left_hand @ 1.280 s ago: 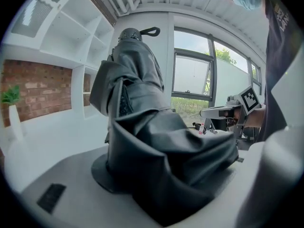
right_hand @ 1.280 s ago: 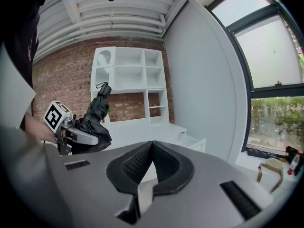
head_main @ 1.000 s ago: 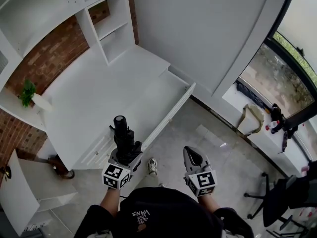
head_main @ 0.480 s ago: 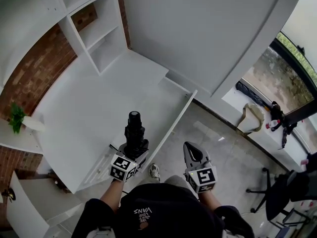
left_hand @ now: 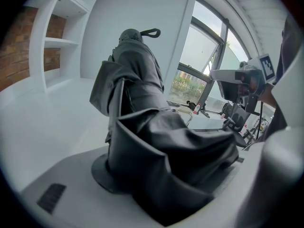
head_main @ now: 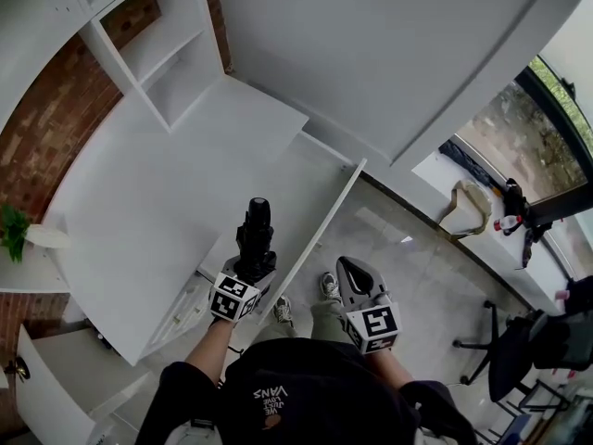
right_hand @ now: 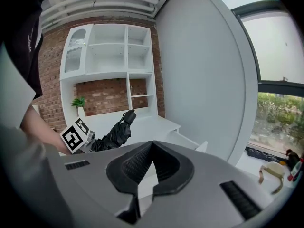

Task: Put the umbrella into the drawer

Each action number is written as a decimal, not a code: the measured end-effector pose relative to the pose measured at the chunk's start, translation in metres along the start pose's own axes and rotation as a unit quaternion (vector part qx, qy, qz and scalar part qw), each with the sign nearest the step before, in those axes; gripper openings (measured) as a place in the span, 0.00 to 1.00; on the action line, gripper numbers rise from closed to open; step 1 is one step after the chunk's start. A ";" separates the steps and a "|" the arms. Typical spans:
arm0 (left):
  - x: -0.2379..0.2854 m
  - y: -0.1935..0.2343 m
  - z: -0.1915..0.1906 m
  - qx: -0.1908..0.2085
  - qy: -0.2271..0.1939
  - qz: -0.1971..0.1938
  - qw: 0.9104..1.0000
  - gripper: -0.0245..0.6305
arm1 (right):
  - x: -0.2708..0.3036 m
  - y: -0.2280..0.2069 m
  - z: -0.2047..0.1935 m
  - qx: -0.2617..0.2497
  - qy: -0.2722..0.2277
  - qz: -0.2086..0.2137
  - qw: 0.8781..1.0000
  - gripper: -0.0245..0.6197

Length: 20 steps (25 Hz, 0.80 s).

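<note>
A folded black umbrella (head_main: 253,239) is clamped in my left gripper (head_main: 248,269), its handle end and strap pointing away from me. In the head view it hangs over the near part of the open white drawer (head_main: 320,235). The left gripper view shows the umbrella (left_hand: 142,103) bunched between the jaws of that gripper (left_hand: 166,175). My right gripper (head_main: 350,272) is shut and empty, to the right of the drawer front, over the floor. The right gripper view looks past that gripper (right_hand: 152,146) at the umbrella (right_hand: 116,132) and the drawer (right_hand: 202,147).
The drawer belongs to a white desk (head_main: 139,202) under white shelves (head_main: 157,54), with a curved white wall behind. A potted plant (head_main: 11,232) stands at the far left. An office chair (head_main: 519,350) and a window sill (head_main: 463,170) with a bag are to the right. The person's shoes (head_main: 329,286) are on the tiled floor.
The left gripper has carried the umbrella forward and down, to above the open drawer. The right gripper has also come forward a little, still shut and empty.
</note>
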<state>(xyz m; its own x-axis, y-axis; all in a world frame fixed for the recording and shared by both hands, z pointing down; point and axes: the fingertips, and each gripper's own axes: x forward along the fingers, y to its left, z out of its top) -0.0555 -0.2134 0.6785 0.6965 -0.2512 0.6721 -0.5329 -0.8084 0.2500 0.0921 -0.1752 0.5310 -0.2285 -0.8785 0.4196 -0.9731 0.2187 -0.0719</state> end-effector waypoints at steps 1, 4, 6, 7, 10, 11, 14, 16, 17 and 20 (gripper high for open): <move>0.006 0.003 -0.003 -0.003 0.007 0.004 1.000 0.44 | 0.004 -0.002 -0.002 -0.001 0.005 0.007 1.000 0.04; 0.023 0.009 -0.014 -0.017 0.034 0.011 0.999 0.44 | 0.013 -0.008 -0.007 -0.007 0.019 0.028 0.999 0.04; 0.034 0.012 -0.022 -0.030 0.051 0.011 0.998 0.44 | 0.019 -0.013 -0.011 -0.011 0.029 0.041 0.999 0.04; 0.039 0.014 -0.025 -0.035 0.059 0.012 0.998 0.44 | 0.022 -0.015 -0.013 -0.012 0.033 0.047 0.998 0.04; 0.053 0.020 -0.036 -0.040 0.086 0.016 0.995 0.44 | 0.032 -0.019 -0.018 -0.015 0.044 0.067 0.997 0.04; 0.057 0.022 -0.040 -0.039 0.096 0.017 0.994 0.44 | 0.035 -0.020 -0.020 -0.016 0.047 0.073 0.996 0.04; 0.069 0.027 -0.050 -0.037 0.125 0.019 0.991 0.44 | 0.042 -0.022 -0.026 -0.018 0.054 0.086 0.995 0.04; 0.078 0.030 -0.056 -0.037 0.142 0.021 0.989 0.44 | 0.046 -0.023 -0.030 -0.019 0.059 0.093 0.994 0.04; 0.081 0.032 -0.058 -0.036 0.150 0.022 0.988 0.44 | 0.048 -0.023 -0.031 -0.020 0.062 0.097 0.993 0.04; 0.090 0.036 -0.064 -0.034 0.175 0.025 0.984 0.44 | 0.052 -0.021 -0.037 -0.022 0.070 0.110 0.991 0.04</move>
<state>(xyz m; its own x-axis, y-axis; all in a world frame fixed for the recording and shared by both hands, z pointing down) -0.0425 -0.2310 0.7922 0.4678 -0.0815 0.8800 -0.6005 -0.7599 0.2489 0.1020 -0.2098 0.5876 -0.4249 -0.7405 0.5208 -0.8976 0.4191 -0.1364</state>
